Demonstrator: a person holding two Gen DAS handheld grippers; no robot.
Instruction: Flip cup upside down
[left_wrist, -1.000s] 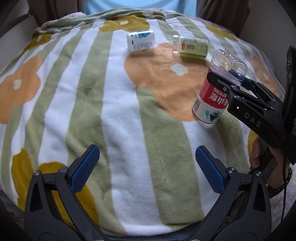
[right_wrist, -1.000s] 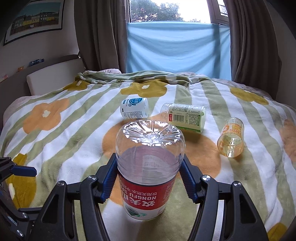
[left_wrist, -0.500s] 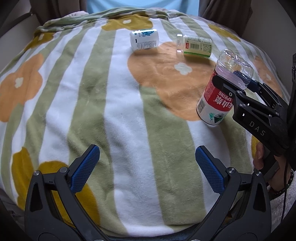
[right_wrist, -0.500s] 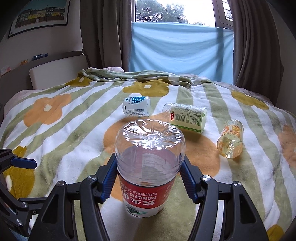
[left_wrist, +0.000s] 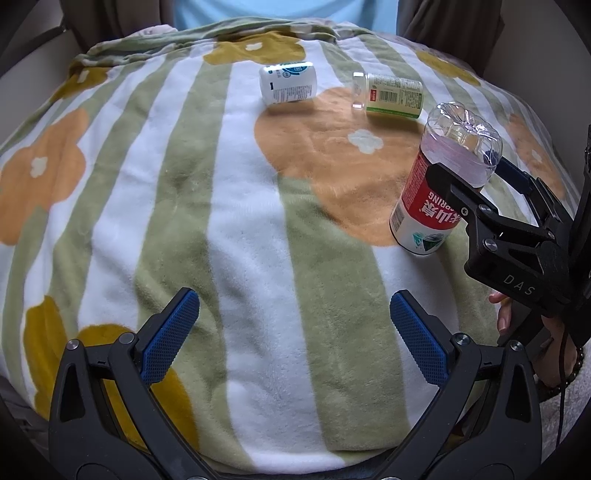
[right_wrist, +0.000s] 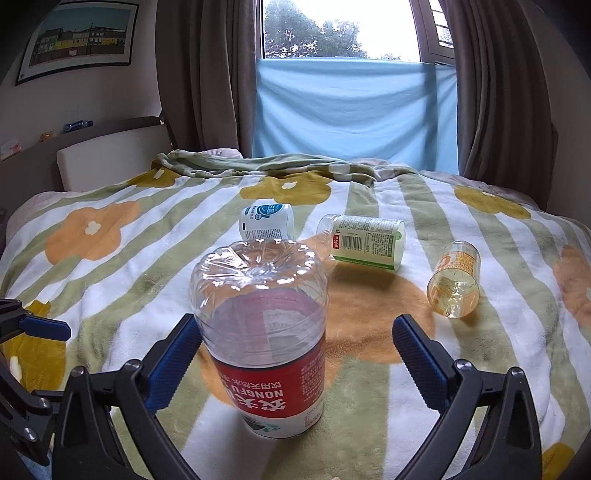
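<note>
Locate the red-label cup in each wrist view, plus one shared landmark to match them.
Left wrist: red-label cup at right edge, upside down on the blanket, between the right gripper fingers.
Right wrist: same cup low centre, between the open jaws, against the left finger, clear of the right one.
Shared landmark: white blue-label bottle lying beyond the cup.
</note>
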